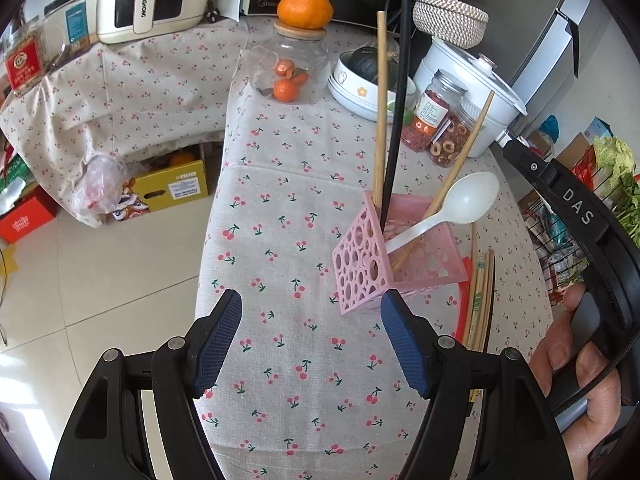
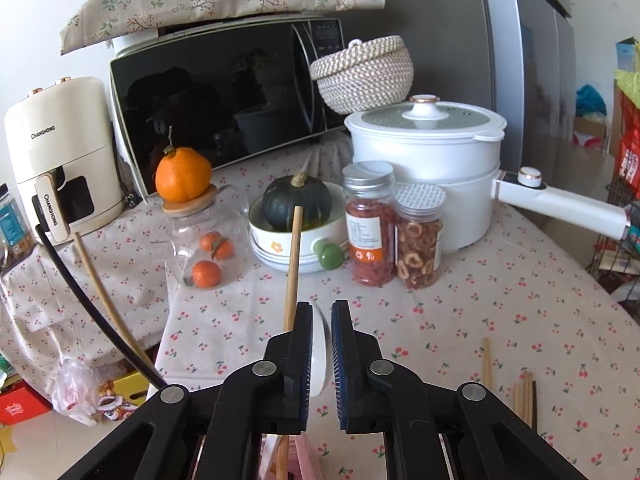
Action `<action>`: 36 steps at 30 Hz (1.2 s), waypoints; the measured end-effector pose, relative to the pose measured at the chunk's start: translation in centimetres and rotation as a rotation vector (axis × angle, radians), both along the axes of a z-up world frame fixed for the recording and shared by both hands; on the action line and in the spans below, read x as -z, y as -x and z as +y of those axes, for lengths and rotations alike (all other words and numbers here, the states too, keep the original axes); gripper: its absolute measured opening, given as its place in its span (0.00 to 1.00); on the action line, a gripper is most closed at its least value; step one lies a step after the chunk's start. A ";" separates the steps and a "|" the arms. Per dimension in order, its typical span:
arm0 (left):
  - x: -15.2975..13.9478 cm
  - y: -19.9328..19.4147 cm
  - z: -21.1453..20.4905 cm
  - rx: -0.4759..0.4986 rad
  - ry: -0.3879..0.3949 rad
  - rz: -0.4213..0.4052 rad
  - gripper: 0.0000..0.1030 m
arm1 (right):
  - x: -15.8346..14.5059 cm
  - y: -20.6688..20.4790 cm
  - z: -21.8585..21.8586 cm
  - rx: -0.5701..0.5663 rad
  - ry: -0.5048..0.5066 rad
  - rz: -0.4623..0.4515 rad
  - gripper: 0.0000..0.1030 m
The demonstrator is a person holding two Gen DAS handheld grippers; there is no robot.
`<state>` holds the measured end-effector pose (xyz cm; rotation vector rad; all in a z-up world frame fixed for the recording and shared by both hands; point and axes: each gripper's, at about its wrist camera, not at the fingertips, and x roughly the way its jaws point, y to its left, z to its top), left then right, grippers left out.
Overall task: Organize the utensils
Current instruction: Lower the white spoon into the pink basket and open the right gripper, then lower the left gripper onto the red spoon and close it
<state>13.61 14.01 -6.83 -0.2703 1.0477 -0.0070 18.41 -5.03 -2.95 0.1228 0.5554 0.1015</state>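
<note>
A pink perforated utensil holder [image 1: 374, 264] stands on the cherry-print tablecloth [image 1: 288, 240]. It holds wooden chopsticks [image 1: 381, 120], a black stick [image 1: 400, 92] and a white plastic spoon [image 1: 460, 204]. My left gripper [image 1: 311, 312] is open and empty, just in front of the holder. My right gripper [image 2: 322, 320] is above the holder, shut on the white spoon [image 2: 320, 360], whose bowl shows between the pads. A wooden chopstick [image 2: 293, 264] rises just left of it. More chopsticks [image 1: 480, 300] lie on the cloth right of the holder and also show in the right wrist view [image 2: 524, 396].
Behind the holder stand two spice jars [image 2: 394, 224], a white electric pot [image 2: 428, 168], a bowl with a dark squash [image 2: 298, 216] and a glass jar of oranges [image 2: 200, 248]. A microwave [image 2: 224, 108] and air fryer [image 2: 60, 160] stand at the back. The table edge drops to floor at the left.
</note>
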 end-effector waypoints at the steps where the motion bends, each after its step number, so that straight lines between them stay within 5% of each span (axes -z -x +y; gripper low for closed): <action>1: -0.1 0.0 -0.4 0.008 -0.006 -0.001 0.72 | -0.2 0.1 -0.3 -0.013 -0.005 0.004 0.20; 8: -0.5 0.9 -2.3 0.046 0.003 -0.001 0.72 | -2.4 1.9 -3.6 -0.084 -0.041 0.027 0.50; 19: -1.4 2.2 -6.8 0.102 -0.019 -0.012 0.80 | -3.4 4.5 -10.7 -0.092 -0.046 0.150 0.78; 26: -0.8 2.9 -10.7 0.135 0.021 -0.035 0.81 | -2.0 5.2 -14.8 -0.075 -0.013 0.237 0.85; 36: 2.5 1.0 -18.1 0.234 -0.076 0.024 0.81 | 0.9 4.1 -20.1 -0.031 0.015 0.400 0.86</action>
